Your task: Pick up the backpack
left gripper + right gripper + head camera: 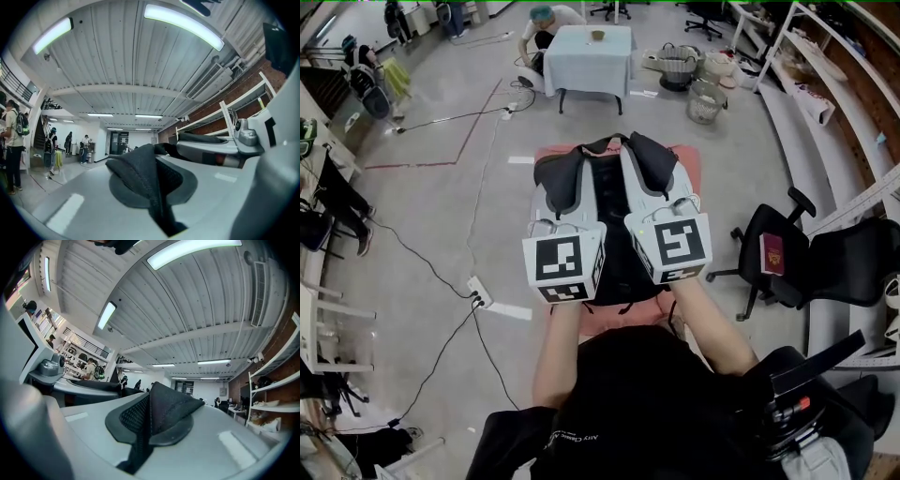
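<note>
The right gripper (148,437) has its grey jaws pressed together on a black mesh backpack strap (171,408), which bunches up between them. The left gripper (51,369) sits to the claw's left. Distant people (89,369) stand ahead of it, and white shelving (276,394) stands to its right.

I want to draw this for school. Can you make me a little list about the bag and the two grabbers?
backpack: black, between both grippers
left gripper: shut on its black mesh
right gripper: shut on black mesh too
underneath: pink surface
nearby: black office chair, to the right
</note>
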Demonstrator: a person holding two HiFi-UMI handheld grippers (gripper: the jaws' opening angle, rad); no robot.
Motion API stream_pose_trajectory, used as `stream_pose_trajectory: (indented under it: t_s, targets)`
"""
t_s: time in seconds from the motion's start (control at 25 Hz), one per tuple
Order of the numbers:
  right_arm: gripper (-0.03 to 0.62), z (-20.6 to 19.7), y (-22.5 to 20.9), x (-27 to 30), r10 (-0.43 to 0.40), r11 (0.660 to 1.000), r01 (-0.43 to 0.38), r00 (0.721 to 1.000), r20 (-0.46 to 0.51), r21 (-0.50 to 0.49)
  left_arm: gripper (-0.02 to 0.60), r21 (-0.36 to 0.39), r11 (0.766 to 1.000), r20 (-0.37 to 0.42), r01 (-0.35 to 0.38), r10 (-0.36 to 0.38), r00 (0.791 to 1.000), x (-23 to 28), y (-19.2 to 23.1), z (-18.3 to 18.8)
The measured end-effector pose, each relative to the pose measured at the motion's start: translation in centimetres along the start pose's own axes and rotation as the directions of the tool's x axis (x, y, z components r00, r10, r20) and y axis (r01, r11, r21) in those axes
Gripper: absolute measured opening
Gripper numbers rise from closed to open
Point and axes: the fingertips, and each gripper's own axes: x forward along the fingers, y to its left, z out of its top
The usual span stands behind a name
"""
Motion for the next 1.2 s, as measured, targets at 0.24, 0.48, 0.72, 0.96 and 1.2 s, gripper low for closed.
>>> stream_pose_trajectory:
  t_s: [0.24,0.48,0.72,0.96,1.2]
  targets:
    - [0.026,-0.8,0.0,-0.1,-0.009,1.0,0.009,1.0,-0.014,0.008,0.018,0.0,1.0,-0.006,0.008,-0.008,1.0,-0.1,-0.3,-0.6]
    - [0.026,-1.1,0.6,-0.8,-0.013,1.0,0.013,1.0,-0.012,-0.024,0.02,-0.024,1.0,-0.004,0.01,-0.01,1.0,-0.6,-0.5,-0.8]
    - [0.026,-0.5,0.5,-0.3,-0.016,0.999,0.016,1.0,0.001,-0.036,0.02,-0.01,1.0,-0.006,0.006,-0.006,1.0,-0.3,-0.4,-0.6]
    - [0.026,-1.0,0.6,-0.3,-0.022,0.999,0.022,0.999,-0.026,-0.031,0.02,-0.015,1.0,-0.034,0.01,-0.01,0.999,-0.2,-0.4,-1.1]
    - [0.026,-1.8,0.4,-0.2,-0.034,0.999,0.032,0.998,-0.049,-0.041,0.02,-0.006,1.0,-0.05,0.019,-0.019,0.999,0.2,-0.7,-1.8]
